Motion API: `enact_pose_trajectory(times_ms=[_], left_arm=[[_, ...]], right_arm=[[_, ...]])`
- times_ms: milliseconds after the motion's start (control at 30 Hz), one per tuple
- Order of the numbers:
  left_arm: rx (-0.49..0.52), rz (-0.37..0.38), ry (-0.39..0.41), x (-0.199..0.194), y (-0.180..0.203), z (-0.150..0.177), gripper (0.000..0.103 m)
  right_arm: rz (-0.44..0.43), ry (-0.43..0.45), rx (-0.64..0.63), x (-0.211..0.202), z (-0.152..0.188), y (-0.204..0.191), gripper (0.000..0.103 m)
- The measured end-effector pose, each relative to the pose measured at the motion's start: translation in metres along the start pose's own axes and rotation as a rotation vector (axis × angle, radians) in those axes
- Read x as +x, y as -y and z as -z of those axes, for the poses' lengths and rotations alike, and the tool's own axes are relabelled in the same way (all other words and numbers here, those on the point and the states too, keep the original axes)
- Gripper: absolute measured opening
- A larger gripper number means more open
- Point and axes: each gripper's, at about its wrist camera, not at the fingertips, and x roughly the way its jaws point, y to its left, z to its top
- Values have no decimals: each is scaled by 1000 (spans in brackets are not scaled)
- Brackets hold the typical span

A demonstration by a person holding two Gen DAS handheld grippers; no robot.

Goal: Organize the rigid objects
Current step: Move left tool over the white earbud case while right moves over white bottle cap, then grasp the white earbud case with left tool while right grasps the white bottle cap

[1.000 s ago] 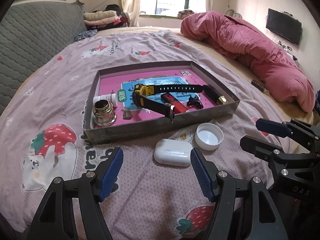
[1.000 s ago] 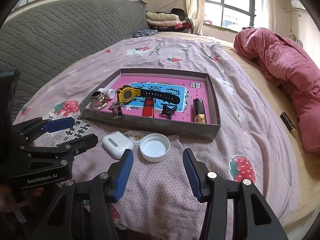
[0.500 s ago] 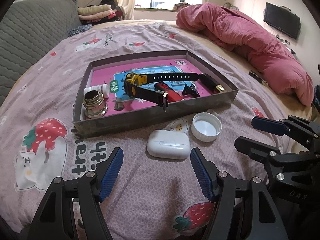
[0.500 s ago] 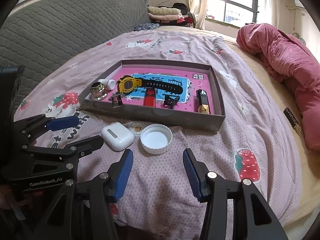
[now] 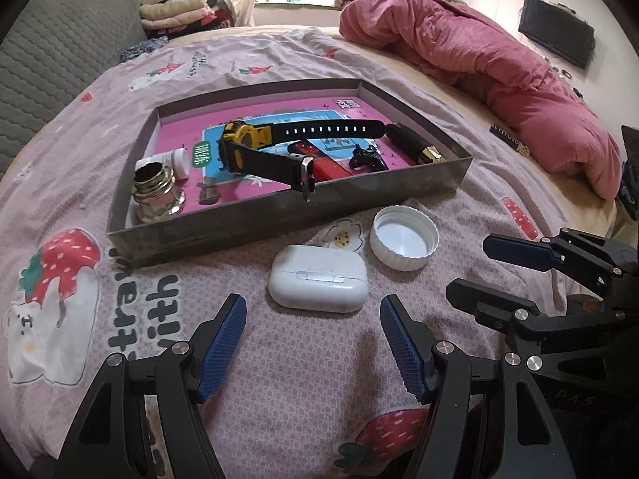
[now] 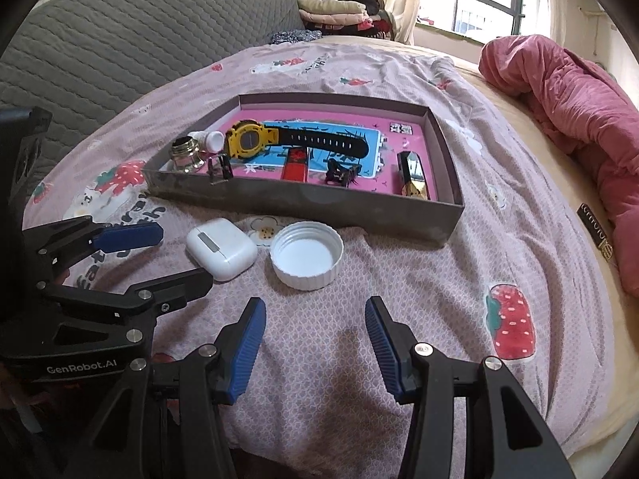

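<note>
A white earbud case (image 5: 317, 277) (image 6: 221, 248) and a white bottle cap (image 5: 403, 242) (image 6: 306, 254) lie on the bedsheet just in front of a shallow grey box (image 5: 279, 215) (image 6: 319, 203). Inside the box are a yellow-and-black watch (image 5: 255, 143) (image 6: 255, 141), a brass fitting (image 5: 157, 195), a small white bottle (image 5: 175, 159), a red item (image 5: 325, 161), a black clip (image 5: 365, 157) and a black-and-gold tube (image 5: 413, 145). My left gripper (image 5: 313, 327) is open, with the case just beyond its tips. My right gripper (image 6: 315, 325) is open, just short of the cap.
A pink quilt (image 5: 499, 68) is heaped at the right of the bed. A grey padded headboard (image 6: 120, 40) rises at the left. Folded clothes (image 5: 179, 12) sit near the window. A small dark labelled item (image 6: 595, 229) lies on the sheet by the quilt.
Both grippers have sunk closer to the bed and tilted further down; the case and cap now sit nearer the fingertips. Both stay open as before.
</note>
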Motion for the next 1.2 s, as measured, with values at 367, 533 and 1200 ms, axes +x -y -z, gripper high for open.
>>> enact_pose_trajectory(times_ms=[367,533,1200], left_arm=[[46,-31,-9,19,4,-3,71],[35,-19,-17,26,-1,-6,72],[-84,-5,-27,42,-27,-14,72]], right_arm=[[-11,-21,-7,15,1,3,51],[-13,-17,-8,24,-1,5,51],[-42,41,-28,49,-10,7,52]])
